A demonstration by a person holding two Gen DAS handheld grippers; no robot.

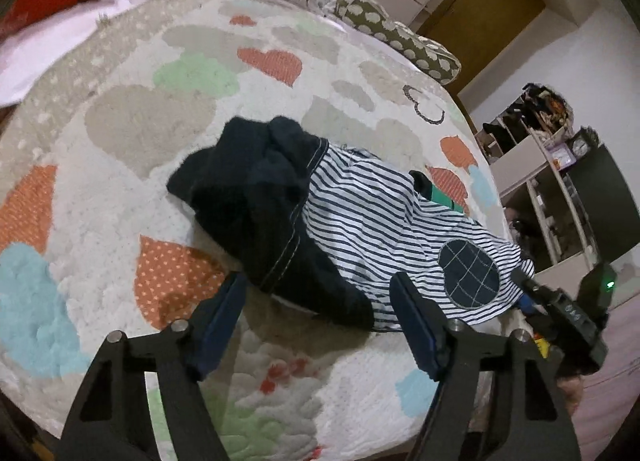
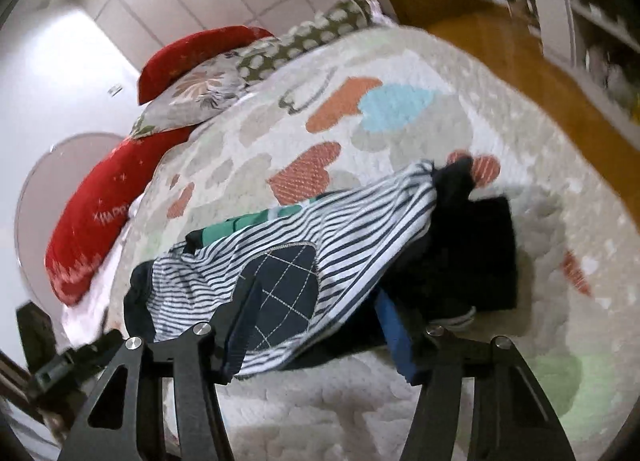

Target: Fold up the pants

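Observation:
Small striped pants (image 1: 360,213) with navy cuffs and a round navy patch lie crumpled on a quilted bedspread (image 1: 120,133). My left gripper (image 1: 318,289) hovers at their near edge, open, with the navy cuff just beyond its fingertips and no pad touching cloth. My right gripper (image 1: 560,309) sits at the pants' other end. In the right wrist view the pants (image 2: 280,229) spread between and under my right gripper (image 2: 316,293). Its jaws stand wide apart astride the cloth by the patch, and I see no pinch.
A green garment (image 1: 440,197) pokes out from under the pants. Red pillows (image 2: 92,213) and patterned cushions (image 1: 400,37) line the head of the bed. Open shelves (image 1: 552,181) stand beyond the bed's far side. The bed edge runs close below both grippers.

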